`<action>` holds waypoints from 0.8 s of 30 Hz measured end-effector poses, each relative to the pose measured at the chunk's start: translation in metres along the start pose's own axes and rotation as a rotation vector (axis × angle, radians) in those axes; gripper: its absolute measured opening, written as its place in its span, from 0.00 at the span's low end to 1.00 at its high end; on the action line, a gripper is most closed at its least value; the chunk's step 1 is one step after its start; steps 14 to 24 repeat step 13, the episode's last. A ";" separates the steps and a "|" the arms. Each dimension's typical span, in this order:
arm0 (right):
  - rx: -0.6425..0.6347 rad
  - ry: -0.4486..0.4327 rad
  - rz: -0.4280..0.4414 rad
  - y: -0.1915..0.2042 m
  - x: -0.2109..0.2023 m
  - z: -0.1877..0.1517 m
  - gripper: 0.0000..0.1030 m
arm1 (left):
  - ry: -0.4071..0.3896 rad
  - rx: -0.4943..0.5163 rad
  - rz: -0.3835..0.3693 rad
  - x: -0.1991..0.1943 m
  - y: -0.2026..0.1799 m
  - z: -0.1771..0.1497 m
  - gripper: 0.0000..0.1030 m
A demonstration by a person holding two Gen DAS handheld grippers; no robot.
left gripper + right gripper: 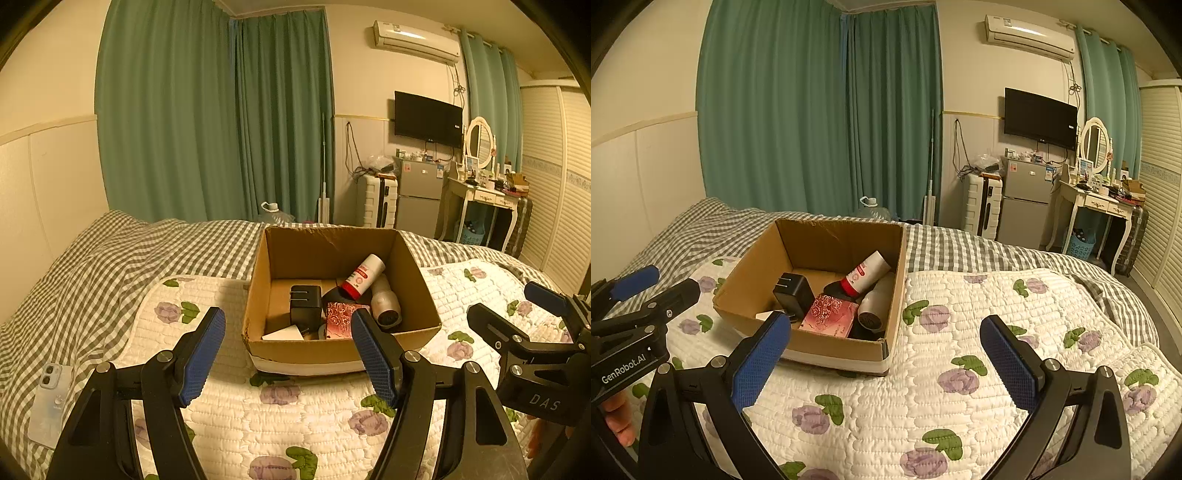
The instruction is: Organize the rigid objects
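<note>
Bedroom quilt (960,295) looks cleared: charger (304,304), spray can (362,275), hairdryer (386,302) and pink box (341,319) sit in my carton (332,350), left gripper (288,350) and right gripper (886,358) empty, jaws apart, so I judge sorting nearly finished.

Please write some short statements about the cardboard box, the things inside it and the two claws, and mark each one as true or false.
1. The cardboard box stands on the flowered quilt. True.
2. The black charger lies on the quilt outside the box. False: it is inside the box.
3. The left claw is open and holds nothing. True.
4. The right claw is shut on the hair dryer. False: it is open and empty; the hair dryer lies in the box.
5. The red-and-white bottle lies tilted over the other things in the box. True.
6. The phone is in the box. False: it lies on the checked bedsheet.
</note>
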State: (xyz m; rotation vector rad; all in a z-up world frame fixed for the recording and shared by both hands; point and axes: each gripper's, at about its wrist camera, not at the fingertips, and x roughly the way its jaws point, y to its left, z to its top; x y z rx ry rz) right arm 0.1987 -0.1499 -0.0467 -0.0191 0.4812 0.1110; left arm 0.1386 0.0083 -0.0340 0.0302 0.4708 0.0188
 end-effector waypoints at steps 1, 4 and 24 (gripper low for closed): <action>0.000 0.000 -0.001 0.000 0.000 0.000 1.00 | -0.001 0.000 -0.001 0.000 0.000 0.000 0.71; 0.001 0.002 0.000 0.000 0.000 -0.001 1.00 | 0.001 0.000 -0.001 0.000 0.000 0.000 0.71; 0.000 0.011 -0.006 -0.001 0.003 -0.003 1.00 | 0.002 0.001 -0.001 0.000 0.001 0.000 0.71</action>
